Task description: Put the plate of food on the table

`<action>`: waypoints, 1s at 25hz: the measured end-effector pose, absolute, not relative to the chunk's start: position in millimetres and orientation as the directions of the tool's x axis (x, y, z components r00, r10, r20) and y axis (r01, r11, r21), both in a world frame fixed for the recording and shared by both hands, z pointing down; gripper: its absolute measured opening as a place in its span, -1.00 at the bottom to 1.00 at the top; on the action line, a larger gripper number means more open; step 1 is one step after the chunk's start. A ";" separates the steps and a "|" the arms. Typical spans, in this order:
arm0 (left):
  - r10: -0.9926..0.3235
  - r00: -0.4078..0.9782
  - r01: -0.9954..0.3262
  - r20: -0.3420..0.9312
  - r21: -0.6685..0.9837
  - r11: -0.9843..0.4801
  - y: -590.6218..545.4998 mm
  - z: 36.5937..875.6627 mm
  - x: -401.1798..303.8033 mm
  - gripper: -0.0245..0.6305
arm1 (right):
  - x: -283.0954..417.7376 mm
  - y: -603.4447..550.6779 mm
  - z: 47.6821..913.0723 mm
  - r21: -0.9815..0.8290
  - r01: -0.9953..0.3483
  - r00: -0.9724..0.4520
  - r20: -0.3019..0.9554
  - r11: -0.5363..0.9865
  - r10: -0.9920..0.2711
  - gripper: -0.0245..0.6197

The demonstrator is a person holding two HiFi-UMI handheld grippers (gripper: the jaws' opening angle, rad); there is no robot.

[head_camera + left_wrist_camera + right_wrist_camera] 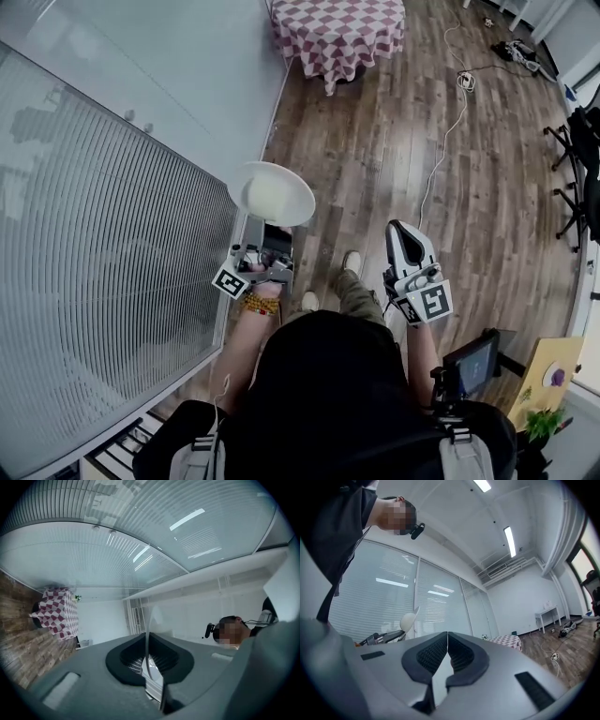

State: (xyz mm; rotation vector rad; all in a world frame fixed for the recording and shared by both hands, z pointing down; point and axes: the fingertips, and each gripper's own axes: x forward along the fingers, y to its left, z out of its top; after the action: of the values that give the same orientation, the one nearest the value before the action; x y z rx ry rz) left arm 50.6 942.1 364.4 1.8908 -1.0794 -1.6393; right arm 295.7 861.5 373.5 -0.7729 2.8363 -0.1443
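Note:
A white plate (pixel 292 184) with a pale round bun (pixel 267 197) on it is held out over the wood floor. My left gripper (pixel 266 242) is shut on the plate's near rim. In the left gripper view the plate's rim (pixel 148 634) stands edge-on between the closed jaws of my left gripper (pixel 148 660). My right gripper (pixel 401 232) hangs at the right, shut and empty; in its own view the right gripper (pixel 447 645) has its pads together, and the plate (pixel 416 613) and bun (pixel 408 620) show at the left. The table with the red-checked cloth (pixel 339 33) stands far ahead.
A glass wall with blinds (pixel 103 244) runs along the left. A white cable (pixel 448 131) and a power strip (pixel 466 81) lie on the floor ahead to the right. Black chairs (pixel 579 159) stand at the right edge. A small screen (pixel 472 364) stands at the lower right.

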 end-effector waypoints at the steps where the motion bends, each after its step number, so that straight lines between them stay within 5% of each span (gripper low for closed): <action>1: -0.774 0.004 -0.289 -0.633 0.740 -0.607 933.6 366.4 52.9 -0.86 | 297.8 850.7 375.9 -0.149 -0.487 -0.846 -0.166 0.861 -0.507 -0.89; 25: -0.811 -0.059 -0.342 -0.582 0.775 -0.531 741.3 377.7 41.6 -0.86 | 272.3 645.1 390.2 -0.175 -0.410 -0.882 -0.173 0.895 -0.438 -0.89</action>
State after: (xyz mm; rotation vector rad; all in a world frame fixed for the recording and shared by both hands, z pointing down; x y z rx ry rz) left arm 41.6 741.3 377.7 1.8302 -1.2284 -1.6182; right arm 272.3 645.1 390.2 -0.6456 2.8532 -0.1963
